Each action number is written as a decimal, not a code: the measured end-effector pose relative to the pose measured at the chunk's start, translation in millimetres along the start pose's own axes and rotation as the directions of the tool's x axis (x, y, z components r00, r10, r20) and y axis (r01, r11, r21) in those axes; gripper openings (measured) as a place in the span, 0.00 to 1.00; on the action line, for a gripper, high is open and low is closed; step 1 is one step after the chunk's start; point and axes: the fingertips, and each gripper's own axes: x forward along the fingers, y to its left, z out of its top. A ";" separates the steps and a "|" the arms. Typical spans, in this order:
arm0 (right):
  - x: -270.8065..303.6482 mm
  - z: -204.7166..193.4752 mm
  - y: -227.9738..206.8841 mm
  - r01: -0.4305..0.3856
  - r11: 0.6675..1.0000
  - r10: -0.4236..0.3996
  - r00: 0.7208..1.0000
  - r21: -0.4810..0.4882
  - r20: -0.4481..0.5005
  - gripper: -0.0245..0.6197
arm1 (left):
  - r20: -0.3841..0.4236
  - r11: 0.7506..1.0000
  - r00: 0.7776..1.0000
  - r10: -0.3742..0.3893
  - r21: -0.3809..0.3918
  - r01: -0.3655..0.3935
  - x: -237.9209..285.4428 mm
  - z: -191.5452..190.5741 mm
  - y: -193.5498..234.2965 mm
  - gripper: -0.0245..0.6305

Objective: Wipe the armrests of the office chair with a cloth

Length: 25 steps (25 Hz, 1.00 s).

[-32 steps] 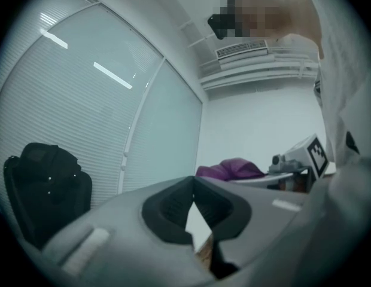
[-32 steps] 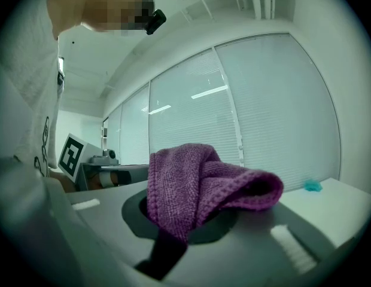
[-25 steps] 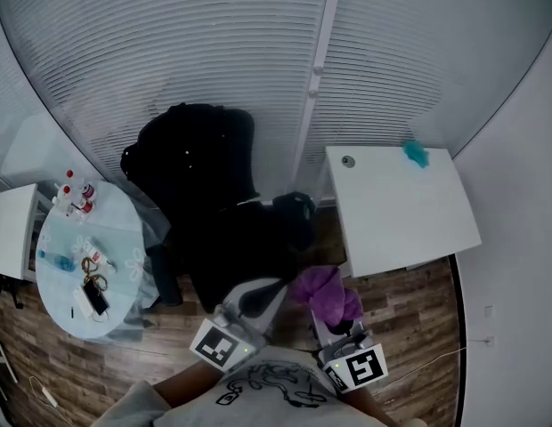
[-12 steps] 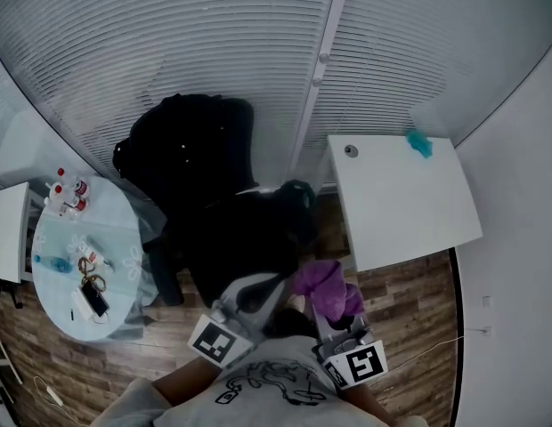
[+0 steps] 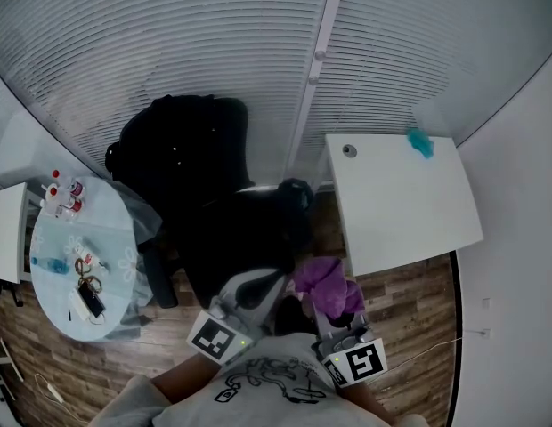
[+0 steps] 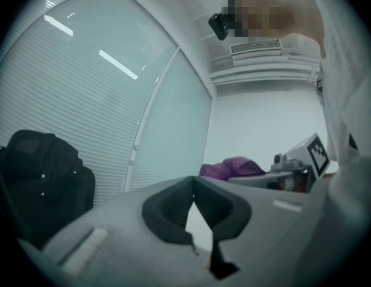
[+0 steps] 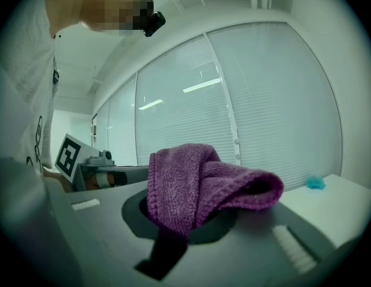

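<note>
The black office chair [image 5: 231, 229] stands ahead of me in the head view, with its backrest [image 5: 182, 149] by the blinds and one dark armrest [image 5: 296, 196] on its right side. My right gripper [image 5: 336, 308] is shut on a bunched purple cloth [image 5: 325, 285], held low near my chest, just right of the chair seat. In the right gripper view the cloth [image 7: 200, 181] drapes over the right gripper [image 7: 191, 211]. My left gripper [image 5: 265, 285] hovers by the seat's near edge. In its own view the left gripper [image 6: 193, 181] is shut with nothing in it.
A white desk [image 5: 401, 203] with a teal object [image 5: 420, 142] stands on the right. A round glass table [image 5: 80, 256] with bottles, a phone and small items is on the left. Window blinds [image 5: 258, 43] close off the far side. The floor [image 5: 409, 327] is wood.
The head view has shifted slightly, so the chair and round table sit a little further left. Both grippers and the cloth stay near my chest, hardly moved.
</note>
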 end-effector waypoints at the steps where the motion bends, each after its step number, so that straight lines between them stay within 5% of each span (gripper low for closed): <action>1: 1.2 1.1 -7.0 -0.001 1.000 0.001 1.000 0.001 0.002 0.10 | -0.001 1.000 1.000 0.000 0.005 0.000 7.2 0.4 1.0 0.04; 25: 60.3 22.4 -184.7 -0.118 0.993 0.117 0.992 0.017 0.041 0.10 | 0.007 0.995 0.995 0.097 0.026 -0.097 188.6 -5.2 44.1 0.04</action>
